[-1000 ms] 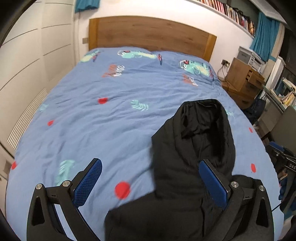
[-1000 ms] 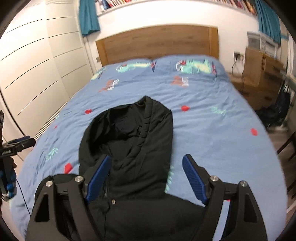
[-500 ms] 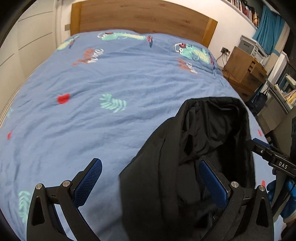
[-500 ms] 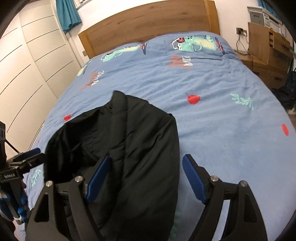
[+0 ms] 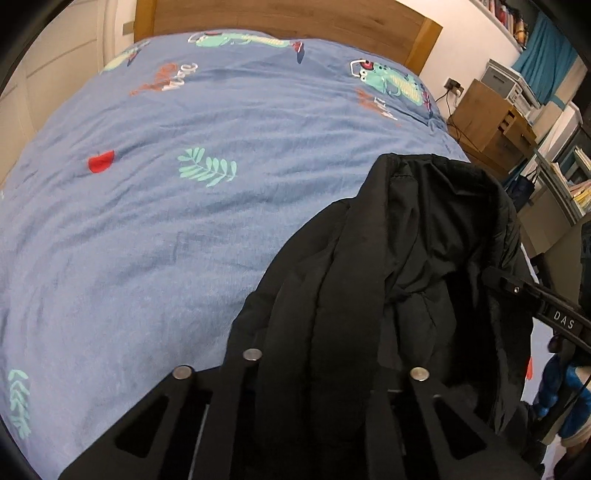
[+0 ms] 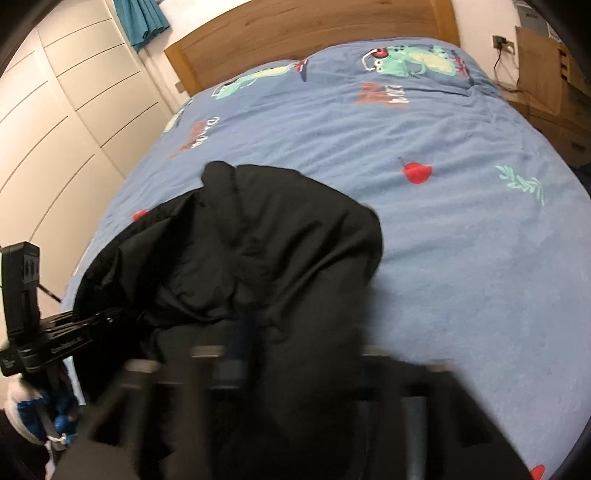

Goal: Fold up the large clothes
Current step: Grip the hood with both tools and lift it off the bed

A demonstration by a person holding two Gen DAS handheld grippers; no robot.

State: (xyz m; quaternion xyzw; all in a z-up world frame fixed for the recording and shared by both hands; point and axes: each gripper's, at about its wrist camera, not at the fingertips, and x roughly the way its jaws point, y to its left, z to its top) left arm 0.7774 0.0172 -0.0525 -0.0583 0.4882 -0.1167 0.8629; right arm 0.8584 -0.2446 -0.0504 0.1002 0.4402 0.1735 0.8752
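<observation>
The fingertips of the left gripper [image 5: 325, 373] were hidden under black fabric; only the finger arms and their pivot screws were seen at 6 o'clock of the left wrist view, drawn close together, with folds of the black jacket [image 5: 399, 266] bunched between them; the fingers were therefore judged to be clamped on the jacket. From that grip the garment was seen to spread toward 1 o'clock, its quilted lining turned upward and its collar or hood edge lying toward 12 o'clock on the blue duvet [image 5: 155, 229].

The right gripper [image 6: 291, 365] was rendered with heavy motion blur at 6 o'clock of the right wrist view; its finger arms were covered by the jacket [image 6: 258, 251], and the position of its fingers could not be determined. In that view the garment was heaped from 6 o'clock toward 10 o'clock, near the 9 o'clock edge of the duvet [image 6: 443, 240].

Each gripper was seen from the other camera: the right gripper [image 5: 546, 314] at 3 o'clock of the left wrist view, touching the jacket; the left gripper [image 6: 55, 343] at 9 o'clock of the right wrist view, against the garment's edge.

Beyond the jacket, the duvet was printed with red apples, green leaves and cartoon figures; a wooden headboard [image 5: 295, 18] stood at 12 o'clock; a wooden cabinet [image 5: 491, 122] was seen at 2 o'clock; white wardrobe doors [image 6: 66, 122] were seen at 10 o'clock of the right wrist view.
</observation>
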